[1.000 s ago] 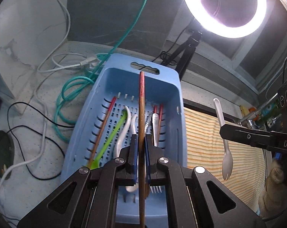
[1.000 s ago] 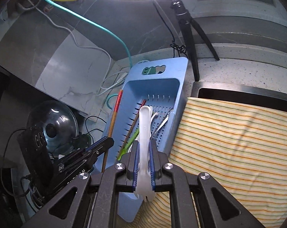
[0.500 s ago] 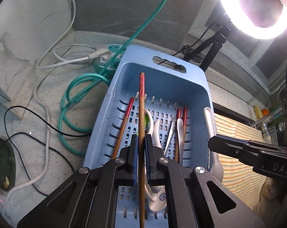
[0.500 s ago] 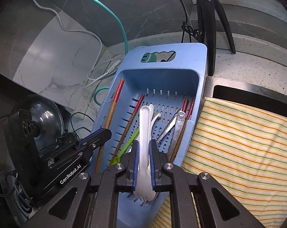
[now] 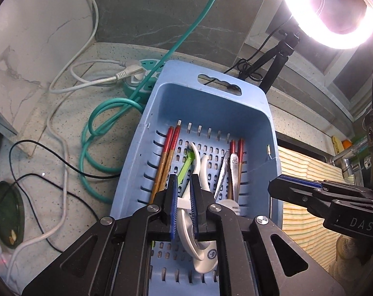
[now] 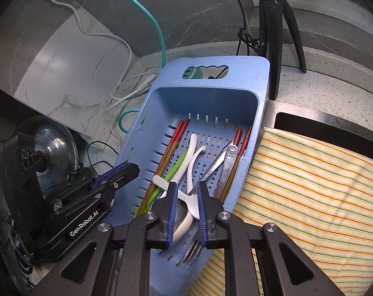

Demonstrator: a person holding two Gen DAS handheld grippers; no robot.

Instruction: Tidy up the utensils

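A blue slotted basket [image 5: 211, 98] [image 6: 211, 98] holds the utensils. A pair of red-tipped chopsticks [image 5: 165, 160] [image 6: 171, 148] lies along its left wall, another pair [image 5: 237, 157] by the right wall. Between them lie a green utensil [image 5: 186, 167], white spoons [image 5: 201, 162] [image 6: 191, 153], a white spork [image 6: 166, 185] lying crosswise and metal cutlery [image 6: 225, 162]. My left gripper [image 5: 184, 202] is open and empty, low over the basket. My right gripper [image 6: 186, 209] is open and empty over the basket's near end.
A striped yellow cloth [image 6: 309, 185] covers the surface right of the basket. Green and white cables [image 5: 100, 123] and a power strip lie left of it. A ring light on a black tripod [image 6: 272, 37] stands behind. A metal lid [image 6: 55, 148] sits far left.
My left gripper has opened and the chopstick it held now lies beside its mate in the basket. My right gripper has opened and let go of the white spork into the basket.
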